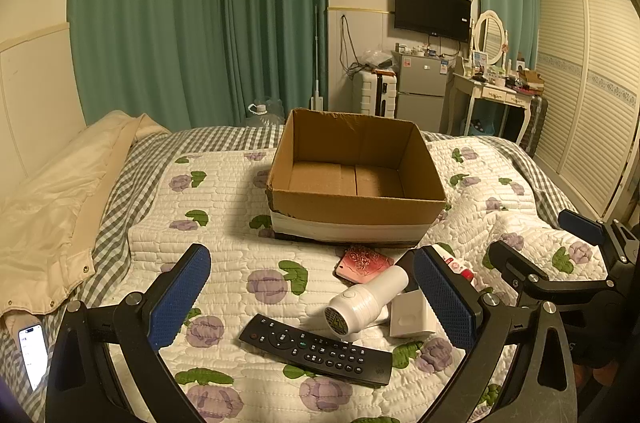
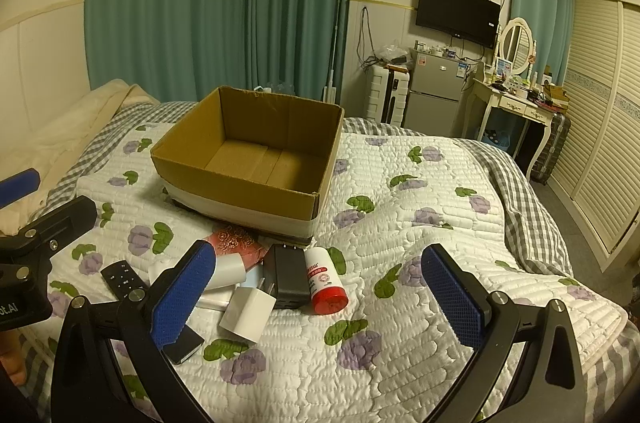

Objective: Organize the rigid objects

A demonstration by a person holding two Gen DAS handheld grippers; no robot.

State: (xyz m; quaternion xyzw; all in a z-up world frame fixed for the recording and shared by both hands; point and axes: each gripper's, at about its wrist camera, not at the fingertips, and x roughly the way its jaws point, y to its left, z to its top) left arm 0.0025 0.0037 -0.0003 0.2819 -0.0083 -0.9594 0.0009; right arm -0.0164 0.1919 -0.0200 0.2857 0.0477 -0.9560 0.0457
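Observation:
An open, empty cardboard box (image 1: 356, 203) (image 2: 240, 179) stands on the bed. In front of it lie a black remote (image 1: 316, 349) (image 2: 120, 275), a white cylinder device (image 1: 368, 297) (image 2: 228, 269), a red patterned phone (image 1: 364, 263) (image 2: 236, 239), a white charger cube (image 1: 410, 317) (image 2: 248, 311), a black adapter (image 2: 286, 277) and a white bottle with a red cap (image 2: 324, 281). My left gripper (image 1: 316, 303) is open above the remote and cylinder. My right gripper (image 2: 320, 303) is open over the charger and bottle.
The flowered quilt (image 2: 420, 191) covers the bed. A cream jacket (image 1: 52, 207) and a lit phone (image 1: 34, 353) lie at the left. Green curtains, a suitcase, a fridge (image 1: 422, 87) and a dressing table (image 1: 496, 91) stand beyond; a wardrobe lines the right wall.

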